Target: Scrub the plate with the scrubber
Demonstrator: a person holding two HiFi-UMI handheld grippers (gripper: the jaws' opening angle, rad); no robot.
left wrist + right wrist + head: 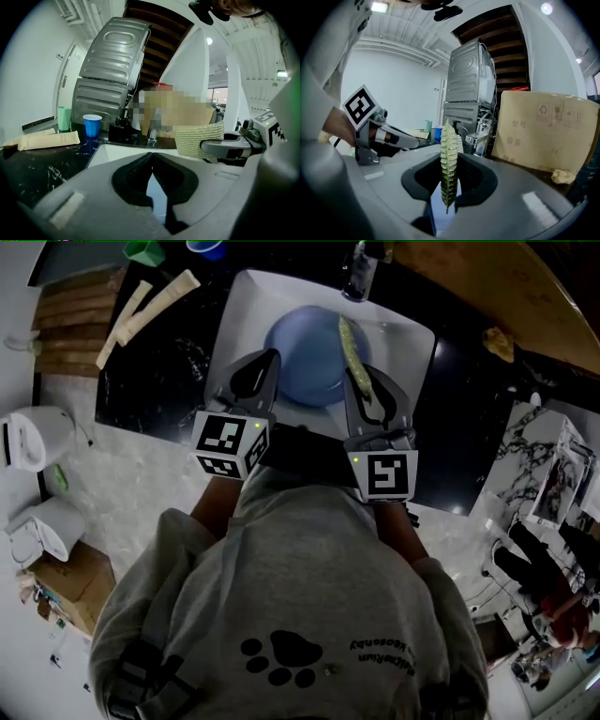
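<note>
One blue plate (302, 371) lies in the sink (246, 298). Over the plate's right side, one scrubber (449, 154) is pinched edge-on in the right gripper (450, 186). The left gripper (152, 177) is pressed together, empty. Left of the sink are two cups (92, 125) and two packets (167, 294).

One plate (302, 362), one scrubber (349, 341), one sink (242, 298), two grippers (268, 358) (371, 379), two cups (143, 251) (207, 247) and two paper packets (125, 322) (165, 300).

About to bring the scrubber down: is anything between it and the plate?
Nothing visible. The scrubber, clamped in the right gripper, overlaps the right side of the blue plate in the head view; the left gripper, shut and empty, is at the plate's left edge.
</note>
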